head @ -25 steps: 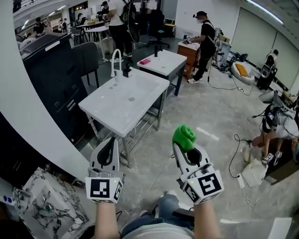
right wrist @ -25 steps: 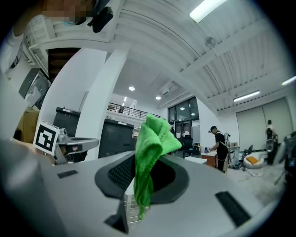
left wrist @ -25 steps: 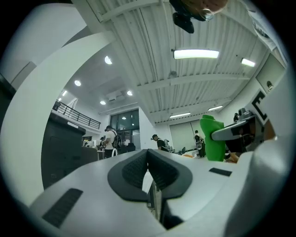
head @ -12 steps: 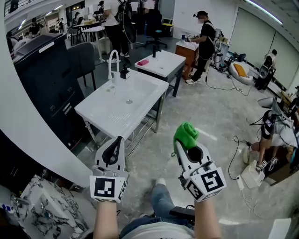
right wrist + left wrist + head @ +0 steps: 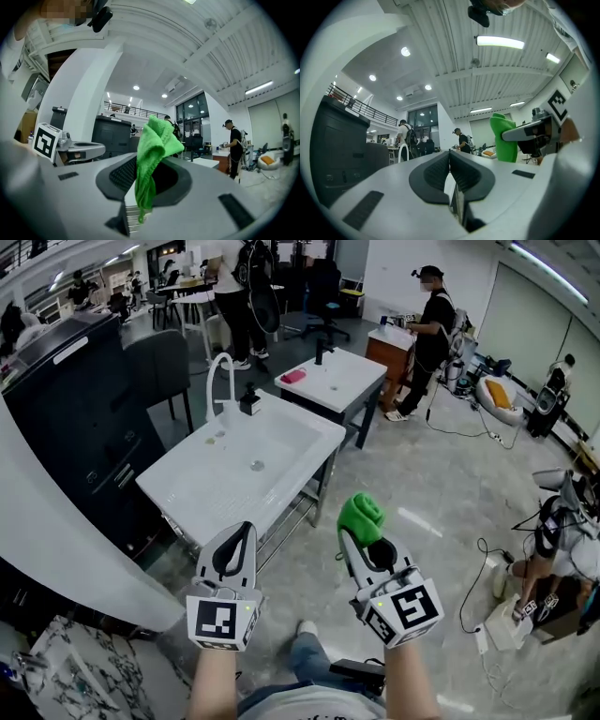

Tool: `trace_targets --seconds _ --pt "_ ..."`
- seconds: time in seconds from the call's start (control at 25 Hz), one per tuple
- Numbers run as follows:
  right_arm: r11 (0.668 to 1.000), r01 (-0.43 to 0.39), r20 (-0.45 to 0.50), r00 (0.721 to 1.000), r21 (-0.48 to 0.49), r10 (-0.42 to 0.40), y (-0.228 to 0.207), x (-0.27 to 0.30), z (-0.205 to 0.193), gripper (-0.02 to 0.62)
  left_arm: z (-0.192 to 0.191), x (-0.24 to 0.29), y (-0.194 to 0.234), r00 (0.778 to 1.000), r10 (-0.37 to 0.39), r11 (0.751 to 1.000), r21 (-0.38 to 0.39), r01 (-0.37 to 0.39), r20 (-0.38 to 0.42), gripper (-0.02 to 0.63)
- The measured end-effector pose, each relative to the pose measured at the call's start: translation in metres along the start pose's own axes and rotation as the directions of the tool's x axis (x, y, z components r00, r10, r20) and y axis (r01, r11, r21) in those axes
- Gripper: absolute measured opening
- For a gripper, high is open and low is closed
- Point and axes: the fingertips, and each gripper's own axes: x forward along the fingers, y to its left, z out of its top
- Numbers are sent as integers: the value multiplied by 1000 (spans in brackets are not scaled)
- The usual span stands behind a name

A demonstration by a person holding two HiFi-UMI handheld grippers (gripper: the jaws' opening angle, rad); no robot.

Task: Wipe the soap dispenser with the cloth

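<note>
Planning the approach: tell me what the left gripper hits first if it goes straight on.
The left gripper would probably meet the near edge of the white sink table first; depth is unclear.

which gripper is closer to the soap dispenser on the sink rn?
Left. The left gripper, shut and empty, is near the sink's front edge, in line with the soap dispenser. The right gripper, clamping the green cloth, is off the sink's right side, over floor.

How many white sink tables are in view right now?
2. The near sink table stands just ahead; the far sink table sits behind it, farther into the room. Others may be hidden behind people and furniture.
</note>
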Motion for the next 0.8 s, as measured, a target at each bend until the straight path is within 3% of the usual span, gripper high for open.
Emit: trace_targets --seconds 0.44,0.64,0.8 --pt "997 -58 7 998 44 58 -133 107 -19 86 -21 158 17 996 85 996 0 -85 -18 15" --pt "988 -54 3 999 142 54 -173 133 -38 86 -37 202 14 997 70 997 15 -69 -38 15" --pt "988 -46 0 999 148 47 -200 155 -44 86 -49 241 17 996 63 998 7 -63 -61 15"
